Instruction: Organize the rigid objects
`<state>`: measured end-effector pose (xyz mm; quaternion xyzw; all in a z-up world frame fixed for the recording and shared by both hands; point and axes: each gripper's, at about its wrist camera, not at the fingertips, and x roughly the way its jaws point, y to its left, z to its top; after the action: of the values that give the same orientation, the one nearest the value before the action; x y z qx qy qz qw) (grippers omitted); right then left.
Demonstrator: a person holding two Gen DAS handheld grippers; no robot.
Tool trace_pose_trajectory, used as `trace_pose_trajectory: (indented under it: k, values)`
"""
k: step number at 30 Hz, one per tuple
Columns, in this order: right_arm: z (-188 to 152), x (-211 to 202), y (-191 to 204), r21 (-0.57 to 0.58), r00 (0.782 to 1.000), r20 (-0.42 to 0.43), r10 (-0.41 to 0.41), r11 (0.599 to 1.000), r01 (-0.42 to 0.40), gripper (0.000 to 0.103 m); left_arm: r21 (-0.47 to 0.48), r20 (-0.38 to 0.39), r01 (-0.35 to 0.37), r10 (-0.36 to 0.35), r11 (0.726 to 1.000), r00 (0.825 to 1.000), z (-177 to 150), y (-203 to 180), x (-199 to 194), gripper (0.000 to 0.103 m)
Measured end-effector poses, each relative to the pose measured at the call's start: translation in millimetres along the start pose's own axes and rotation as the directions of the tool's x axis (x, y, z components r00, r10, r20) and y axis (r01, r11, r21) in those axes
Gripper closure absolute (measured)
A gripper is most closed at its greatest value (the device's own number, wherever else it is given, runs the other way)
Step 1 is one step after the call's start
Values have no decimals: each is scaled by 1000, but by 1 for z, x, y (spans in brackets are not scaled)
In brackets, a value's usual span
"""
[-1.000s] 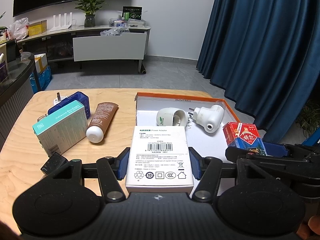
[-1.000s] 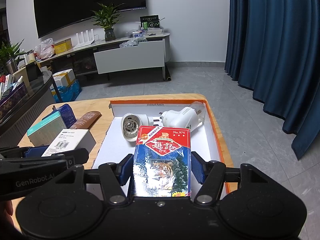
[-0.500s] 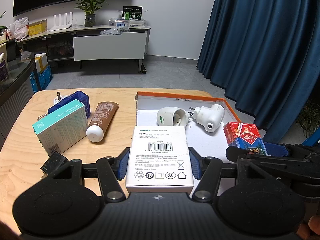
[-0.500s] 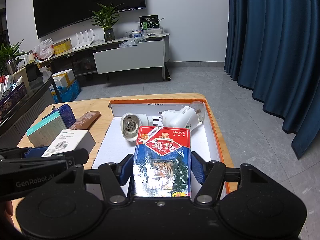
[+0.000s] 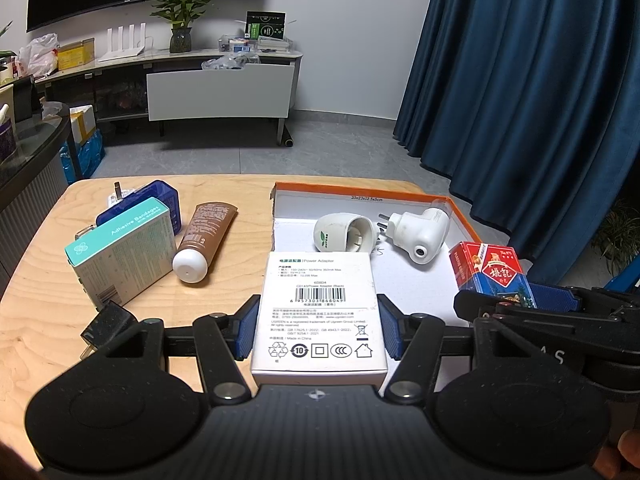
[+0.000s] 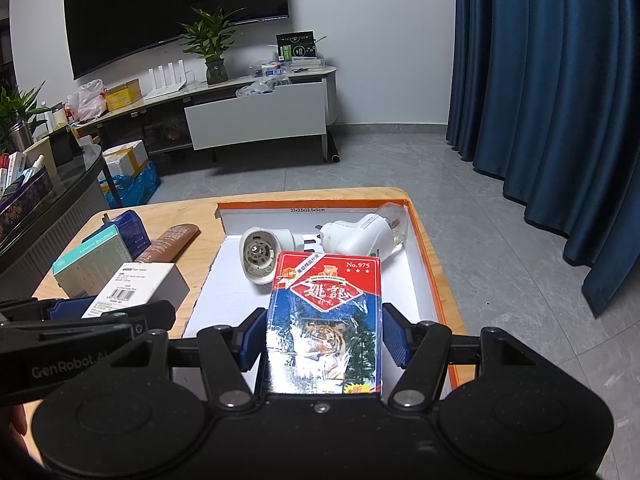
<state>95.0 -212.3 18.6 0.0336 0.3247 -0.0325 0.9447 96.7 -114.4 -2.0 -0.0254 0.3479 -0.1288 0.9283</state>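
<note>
My left gripper [image 5: 318, 330] is shut on a white power adapter box [image 5: 320, 292], barcode side up, held over the near left rim of a shallow orange-edged carton [image 5: 460, 216]. My right gripper [image 6: 324, 336] is shut on a red and blue playing card pack [image 6: 328, 304] with a tiger picture, held above the carton's white floor [image 6: 416, 272]. Two white plug-in devices [image 5: 346, 234] [image 5: 420, 232] lie at the far end of the carton. The card pack [image 5: 492, 268] also shows at the right of the left wrist view.
On the wooden table [image 5: 40, 340], left of the carton, lie a teal bandage box [image 5: 120, 248], a dark blue box [image 5: 156, 200] behind it, a brown tube [image 5: 204, 236] and a small black block [image 5: 106, 322]. Blue curtains [image 6: 560, 100] hang on the right.
</note>
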Motion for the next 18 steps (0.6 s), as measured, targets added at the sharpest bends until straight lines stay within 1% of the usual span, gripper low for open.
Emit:
trace_pose_trajectory:
  k: [18]
  values:
    - [0,1,-1,4,1000,-2,0,1000,0,30,-1,-1,1,-1,1000,1000,0,0,0,43]
